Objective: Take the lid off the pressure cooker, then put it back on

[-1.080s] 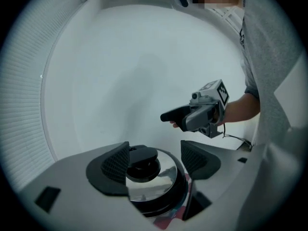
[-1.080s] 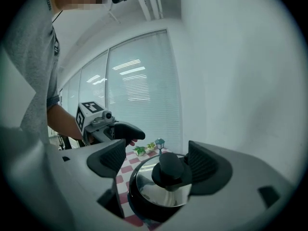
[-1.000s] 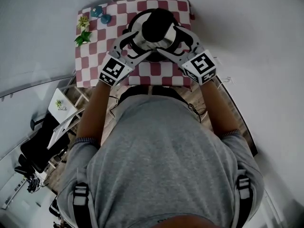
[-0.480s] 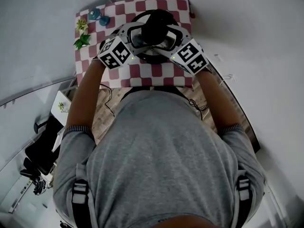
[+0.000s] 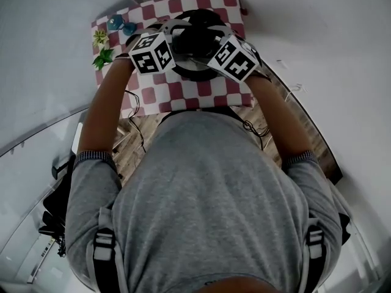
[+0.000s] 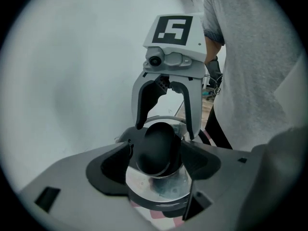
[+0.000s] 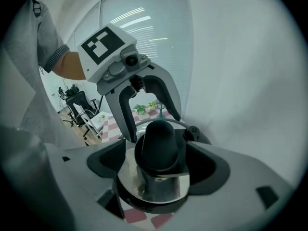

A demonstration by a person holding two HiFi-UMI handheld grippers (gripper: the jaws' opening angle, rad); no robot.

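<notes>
The pressure cooker's lid (image 6: 159, 177) is a shiny steel disc with a black knob (image 7: 159, 146). It hangs tilted above the red-and-white checked cloth (image 5: 153, 96). My left gripper (image 6: 156, 160) and right gripper (image 7: 159, 160) face each other across it, each shut on the lid with a pad either side of the knob. In the head view the two marker cubes (image 5: 153, 52) sit over the cooker's dark pot (image 5: 211, 15) and hide most of it. The opposite gripper's fingers (image 6: 139, 114) reach down around the knob.
Small green plants (image 5: 101, 47) and blue objects (image 5: 119, 23) stand at the table's left back corner. The table's front edge meets wooden floor (image 5: 131, 133). Office chairs (image 7: 79, 105) stand to the left, a white wall to the right.
Both grippers have risen from beside the cooker on the table, carrying the lid up with them. The marker cubes now sit closer together and over the pot.
</notes>
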